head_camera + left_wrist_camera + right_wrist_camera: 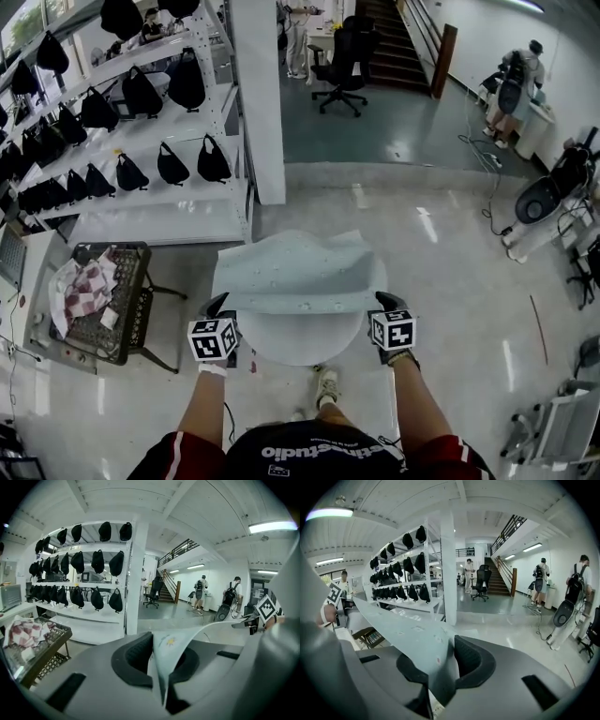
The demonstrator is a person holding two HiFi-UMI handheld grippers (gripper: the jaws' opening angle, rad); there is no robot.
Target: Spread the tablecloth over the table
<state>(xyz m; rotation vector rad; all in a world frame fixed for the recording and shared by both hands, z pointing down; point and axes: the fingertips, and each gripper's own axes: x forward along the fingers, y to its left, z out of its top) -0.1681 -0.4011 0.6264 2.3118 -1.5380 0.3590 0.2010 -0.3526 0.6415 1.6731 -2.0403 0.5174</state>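
Note:
A pale blue-green tablecloth lies rumpled over the far part of a small round white table; the near part of the table top is bare. My left gripper is at the cloth's near left corner, shut on its edge. In the left gripper view the cloth is pinched between the dark pads of that gripper. My right gripper is at the near right corner. In the right gripper view the cloth runs between the parted pads of that gripper, loose rather than pinched.
A wire basket with a checked cloth stands left of the table. Behind it are white shelves of black bags and a white pillar. An office chair and a person are far back. My shoe is under the table edge.

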